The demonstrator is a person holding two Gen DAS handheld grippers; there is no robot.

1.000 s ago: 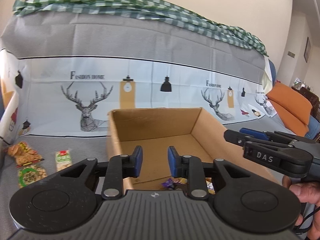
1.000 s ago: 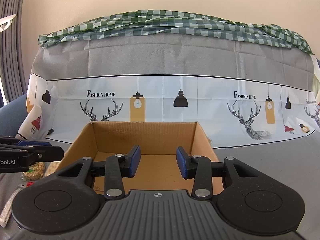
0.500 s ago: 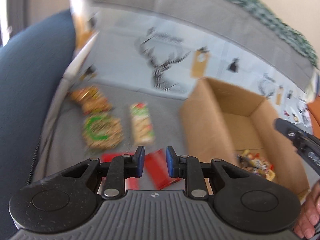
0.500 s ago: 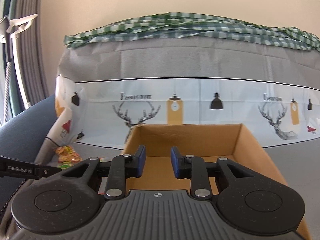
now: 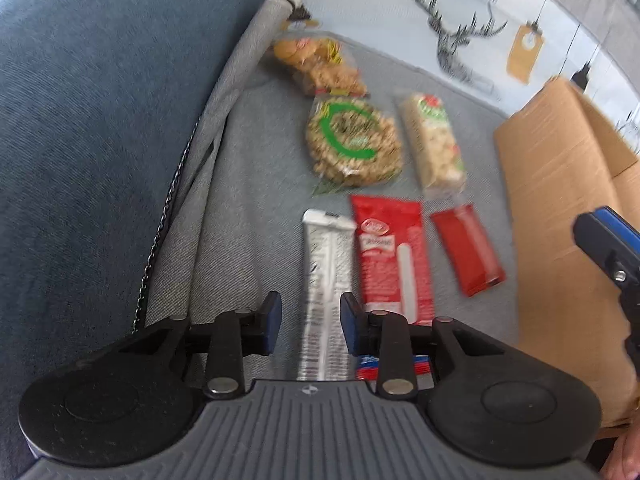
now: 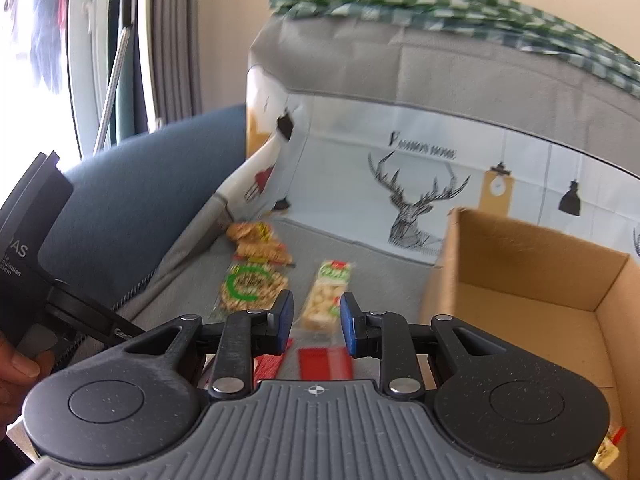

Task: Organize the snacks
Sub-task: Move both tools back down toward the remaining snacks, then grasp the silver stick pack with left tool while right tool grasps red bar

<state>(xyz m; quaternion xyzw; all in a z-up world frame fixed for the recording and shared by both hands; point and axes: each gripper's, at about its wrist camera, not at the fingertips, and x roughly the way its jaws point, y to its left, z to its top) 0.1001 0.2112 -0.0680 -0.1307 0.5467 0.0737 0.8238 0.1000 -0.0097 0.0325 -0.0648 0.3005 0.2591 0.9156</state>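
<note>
Left wrist view: your left gripper (image 5: 307, 322), jaws apart and empty, hovers over a long white wrapper bar (image 5: 326, 280) on the grey sofa seat (image 5: 248, 200), beside a red packet (image 5: 390, 258).

Right wrist view: your right gripper (image 6: 314, 320), jaws apart, empty; cardboard box (image 6: 532, 280) right.

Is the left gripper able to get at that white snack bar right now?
Probably yes: the left gripper is open with the white bar lying lengthwise between its fingers, nothing on top of it.
</note>
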